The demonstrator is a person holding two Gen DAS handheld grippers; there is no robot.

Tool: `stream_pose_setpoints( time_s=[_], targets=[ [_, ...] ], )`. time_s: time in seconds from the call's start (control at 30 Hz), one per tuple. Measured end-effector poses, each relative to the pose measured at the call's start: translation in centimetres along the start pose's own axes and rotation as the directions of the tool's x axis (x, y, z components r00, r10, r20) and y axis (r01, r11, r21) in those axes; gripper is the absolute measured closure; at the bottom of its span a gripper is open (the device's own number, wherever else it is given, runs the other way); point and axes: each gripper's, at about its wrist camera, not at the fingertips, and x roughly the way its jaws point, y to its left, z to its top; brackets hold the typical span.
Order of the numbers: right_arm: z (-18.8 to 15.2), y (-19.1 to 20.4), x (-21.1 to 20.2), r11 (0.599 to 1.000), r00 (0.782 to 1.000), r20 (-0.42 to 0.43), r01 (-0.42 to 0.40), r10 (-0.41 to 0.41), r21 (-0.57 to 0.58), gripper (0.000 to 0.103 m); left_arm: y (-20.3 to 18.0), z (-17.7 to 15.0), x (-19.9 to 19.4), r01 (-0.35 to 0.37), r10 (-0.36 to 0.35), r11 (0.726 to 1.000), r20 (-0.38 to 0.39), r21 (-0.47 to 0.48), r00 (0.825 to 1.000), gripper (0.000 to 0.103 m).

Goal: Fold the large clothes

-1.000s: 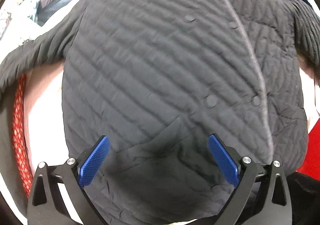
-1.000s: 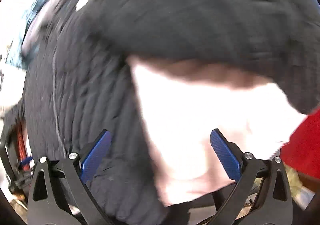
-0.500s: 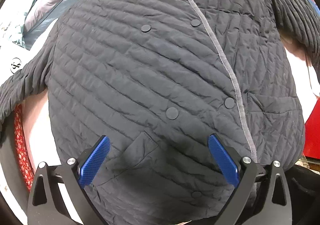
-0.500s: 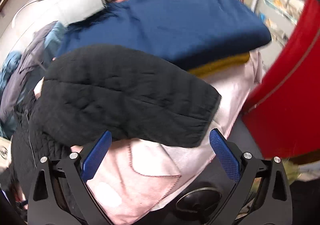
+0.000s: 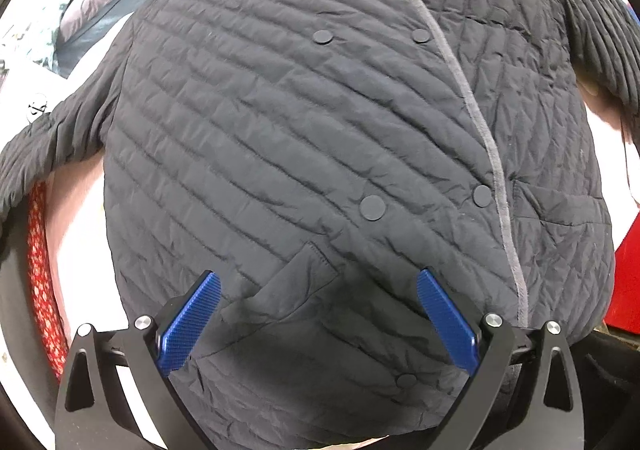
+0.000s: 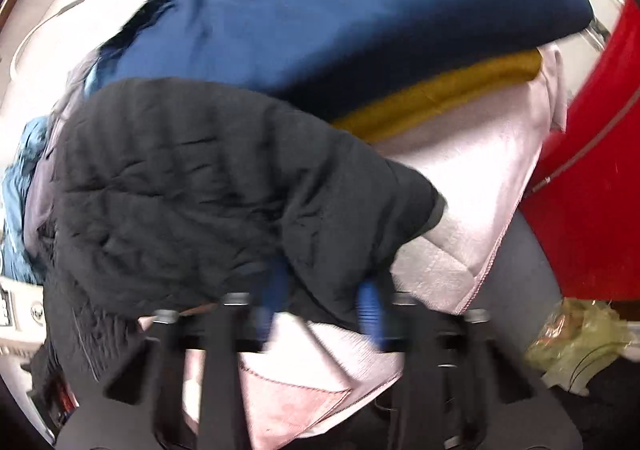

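Dark quilted jacket (image 5: 320,137) spread flat for folding; right tongs (image 6: 320,306) pinching its sleeve (image 6: 224,189), left tongs (image 5: 320,314) wide open above hem.

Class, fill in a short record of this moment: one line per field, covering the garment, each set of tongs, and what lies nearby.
garment: dark quilted jacket, spread front-up, snaps along a grey placket
left tongs: open, above the jacket's hem near a pocket flap, holding nothing
right tongs: blurred, blue pads narrowed on the jacket sleeve near its cuff; firm grip uncertain
under the sleeve: pink cloth
behind the sleeve: folded navy garment on a mustard one
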Motion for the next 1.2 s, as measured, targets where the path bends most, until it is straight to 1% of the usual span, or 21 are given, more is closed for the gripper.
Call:
stream_pose_setpoints(
  time_s=[0.03,0.07,0.17,0.23,0.33,0.4,0.47,0.53,0.57,0.6,0.67,0.7,0.73,0.8,0.9,0.93,0.97,1.07,1.1,1.13,1.2],
  targets=[
    [-0.1,0.5,-0.7,1.0,1.0,0.008,-0.018,0.018,-0.003,0.09,-0.1,0.1,0.0,0.001,-0.001,1.0,0.002,-0.008,1.0,0.006],
    [-0.2,1.2,-1.9,0.998,0.998,0.02,-0.061,0.061,0.002,0.091,0.2,0.2,0.4,0.002,-0.002,1.0,0.003,-0.011,1.0,0.006],
    [-0.2,4.1,-5.1,0.987,0.986,0.032,-0.16,0.161,-0.033,0.092,0.6,0.1,0.0,0.004,-0.004,1.0,0.005,-0.018,1.0,0.006],
    [-0.4,7.1,-6.7,0.971,0.976,0.003,-0.217,0.218,-0.099,0.092,0.4,0.3,0.1,0.009,-0.009,1.0,0.004,-0.015,1.0,0.006],
    [-0.9,13.5,-8.7,0.922,0.956,-0.045,-0.292,0.291,-0.255,0.093,0.8,0.4,-0.6,0.011,-0.011,1.0,0.008,0.003,1.0,0.006],
    [-2.0,17.8,-10.0,0.867,0.936,-0.079,-0.348,0.343,-0.356,0.093,0.4,0.6,-0.7,0.011,-0.011,1.0,0.021,0.017,1.0,0.006],
    [-3.2,23.2,-10.5,0.797,0.919,-0.124,-0.388,0.375,-0.463,0.093,-0.1,1.0,-1.2,0.012,-0.013,1.0,0.031,0.022,0.999,0.006],
    [-4.0,27.5,-10.7,0.726,0.886,-0.175,-0.453,0.429,-0.517,0.093,0.0,1.0,-1.6,0.014,-0.015,1.0,0.047,0.018,0.999,0.006],
    [-4.6,29.9,-10.7,0.684,0.862,-0.214,-0.497,0.459,-0.535,0.093,0.2,1.0,-1.9,0.012,-0.013,1.0,0.054,0.011,0.998,0.006],
    [-5.3,32.3,-10.6,0.645,0.846,-0.246,-0.522,0.473,-0.558,0.093,0.7,1.0,-2.4,0.011,-0.011,1.0,0.061,0.001,0.998,0.006],
    [-6.7,36.6,-10.0,0.599,0.842,-0.279,-0.528,0.461,-0.603,0.093,1.8,0.9,-3.0,0.009,-0.007,0.999,0.073,-0.032,0.997,0.006],
    [-7.6,38.9,-9.5,0.573,0.834,-0.308,-0.542,0.459,-0.615,0.093,2.2,0.8,-3.0,0.008,-0.004,0.999,0.077,-0.048,0.997,0.006],
    [-8.3,40.6,-9.2,0.554,0.823,-0.33,-0.559,0.462,-0.617,0.093,2.9,0.6,-3.1,0.007,-0.002,0.997,0.079,-0.071,0.997,0.006],
    [-10.4,44.8,-8.2,0.502,0.793,-0.395,-0.603,0.465,-0.62,0.093,4.7,-0.1,-3.1,-0.002,0.012,0.991,0.079,-0.133,0.997,0.006],
    [-13.6,49.4,-7.0,0.448,0.766,-0.464,-0.639,0.444,-0.626,0.093,7.8,-1.6,-2.6,-0.011,0.025,0.975,0.06,-0.223,0.998,0.006],
    [-14.7,50.4,-6.8,0.436,0.762,-0.479,-0.645,0.437,-0.628,0.093,8.6,-2.1,-2.4,-0.013,0.027,0.968,0.053,-0.25,0.998,0.006],
    [-15.7,51.8,-6.1,0.431,0.767,-0.484,-0.639,0.421,-0.638,0.093,9.5,-2.7,-2.3,-0.019,0.033,0.96,0.044,-0.28,0.998,0.006],
    [-17.9,54.9,-3.1,0.451,0.787,-0.493,-0.617,0.371,-0.645,0.093,11.3,-4.0,-2.1,-0.049,0.06,0.943,0.026,-0.33,0.998,0.006],
    [-18.1,55.6,-2.2,0.462,0.792,-0.495,-0.611,0.358,-0.643,0.093,11.7,-4.4,-1.9,-0.06,0.07,0.938,0.019,-0.34,0.997,0.006],
    [-18.5,56.4,-0.7,0.489,0.796,-0.501,-0.605,0.341,-0.628,0.093,11.9,-4.6,-1.7,-0.067,0.077,0.935,0.014,-0.349,0.997,0.006],
    [-18.9,57.5,1.5,0.527,0.787,-0.524,-0.611,0.325,-0.59,0.093,12.3,-4.7,-1.1,-0.074,0.081,0.929,0.003,-0.364,0.997,0.006]
  ],
)
